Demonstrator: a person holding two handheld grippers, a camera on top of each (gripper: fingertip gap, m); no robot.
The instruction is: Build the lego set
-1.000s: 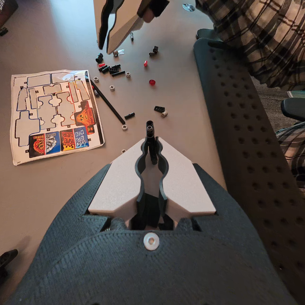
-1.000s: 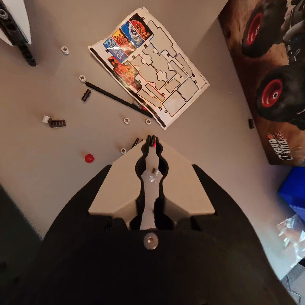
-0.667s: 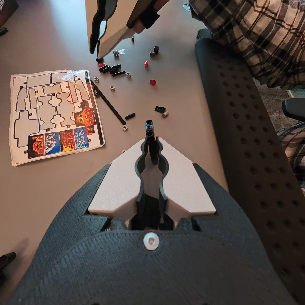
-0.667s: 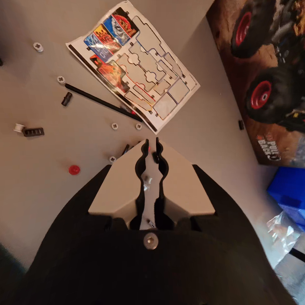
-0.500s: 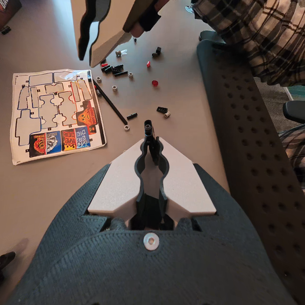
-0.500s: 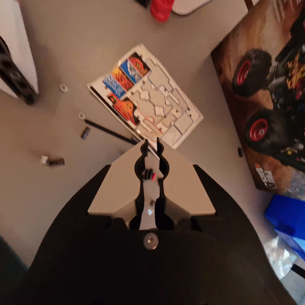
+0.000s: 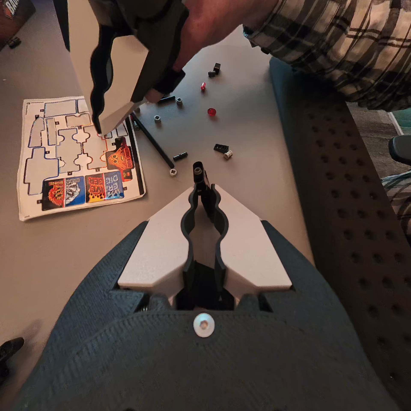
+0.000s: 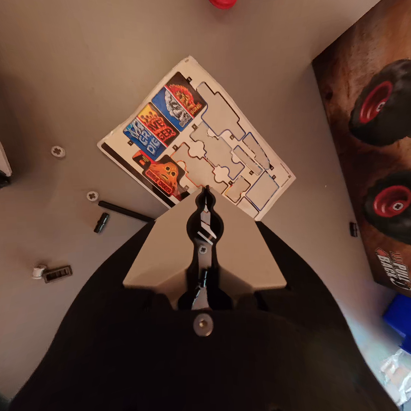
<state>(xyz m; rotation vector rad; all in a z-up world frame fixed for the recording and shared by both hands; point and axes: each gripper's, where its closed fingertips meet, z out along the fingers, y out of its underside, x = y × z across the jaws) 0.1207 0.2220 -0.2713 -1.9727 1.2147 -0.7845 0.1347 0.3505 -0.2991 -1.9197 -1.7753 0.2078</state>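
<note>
Left claw [image 7: 203,189] clamps black holed beam [image 7: 200,178], grey pin inside.

The light was warm and dim, and my worktop [image 7: 233,138] came out a muddy tan. My left tool [image 7: 203,189] stayed sharp, its pale fingers lit from above. My right tool [image 7: 97,131] threw a soft shadow on the sticker sheet [image 7: 73,160], whose glossy film glared faintly. In the right wrist view my black tool body [image 8: 200,355] sank into darkness, the box [image 8: 378,155] was slightly smeared, and a cold bluish glow bled in bottom right. The wide lens bent the edges.
</note>
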